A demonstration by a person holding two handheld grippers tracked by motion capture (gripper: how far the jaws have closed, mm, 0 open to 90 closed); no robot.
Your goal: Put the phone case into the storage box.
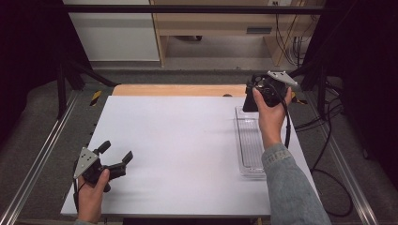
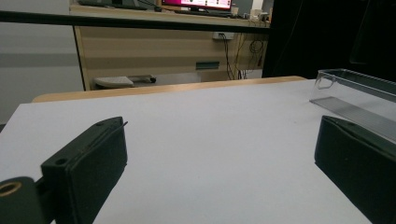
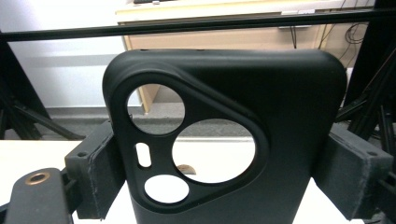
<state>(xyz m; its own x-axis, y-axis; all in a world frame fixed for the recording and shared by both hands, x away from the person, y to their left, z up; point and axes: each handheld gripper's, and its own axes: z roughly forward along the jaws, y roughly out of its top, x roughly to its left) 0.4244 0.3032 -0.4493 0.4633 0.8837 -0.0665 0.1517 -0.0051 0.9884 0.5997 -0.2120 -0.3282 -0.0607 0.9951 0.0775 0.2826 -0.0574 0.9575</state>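
Right gripper (image 3: 224, 172) fingers clamp a black phone case (image 3: 261, 140) upright, above the clear tray's (image 1: 250, 145) far end. Left gripper (image 1: 115, 155) fingers stand apart, well left of the tray.

A white counter (image 1: 178, 150) is seen with a wooden strip (image 1: 178, 90) along its far edge. Beyond it, a wooden desk (image 2: 154, 46) and trailing cables (image 1: 291, 47) are noted, with a lit monitor (image 2: 196, 3) set on the desk.
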